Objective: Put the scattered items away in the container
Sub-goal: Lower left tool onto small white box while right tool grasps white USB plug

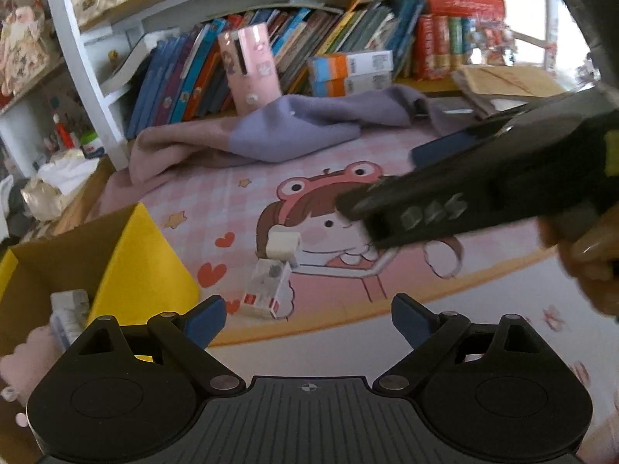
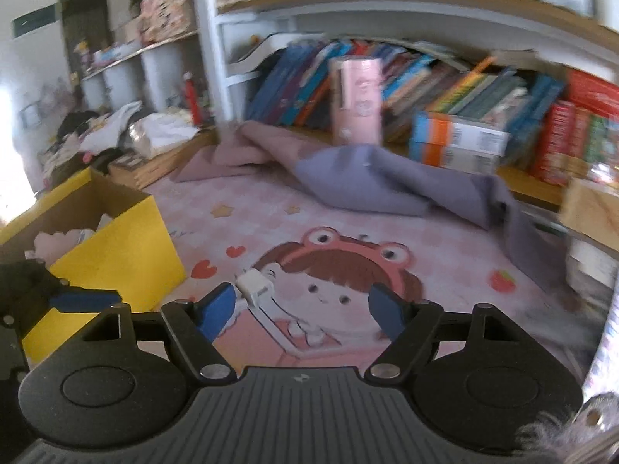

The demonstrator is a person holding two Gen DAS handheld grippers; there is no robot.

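A yellow cardboard box [image 1: 143, 266] stands at the left on the pink cartoon mat; it also shows in the right wrist view [image 2: 116, 247], with a small carton [image 1: 69, 315] and a pink item inside. A white charger plug [image 1: 281, 245] with its cable and a small white-and-red carton [image 1: 265, 290] lie on the mat. My left gripper [image 1: 309, 321] is open and empty, just short of the carton. My right gripper [image 2: 301, 305] is open, with the charger plug [image 2: 255, 286] by its left finger. The right gripper's body [image 1: 483, 193] reaches in from the right above the plug.
A crumpled purple and pink blanket [image 1: 294, 131] lies at the back of the mat. Behind it stand a bookshelf with books [image 1: 329, 38], a pink box [image 1: 251, 65] and orange-blue boxes [image 1: 348, 69]. Clutter [image 1: 58, 181] lies at the left.
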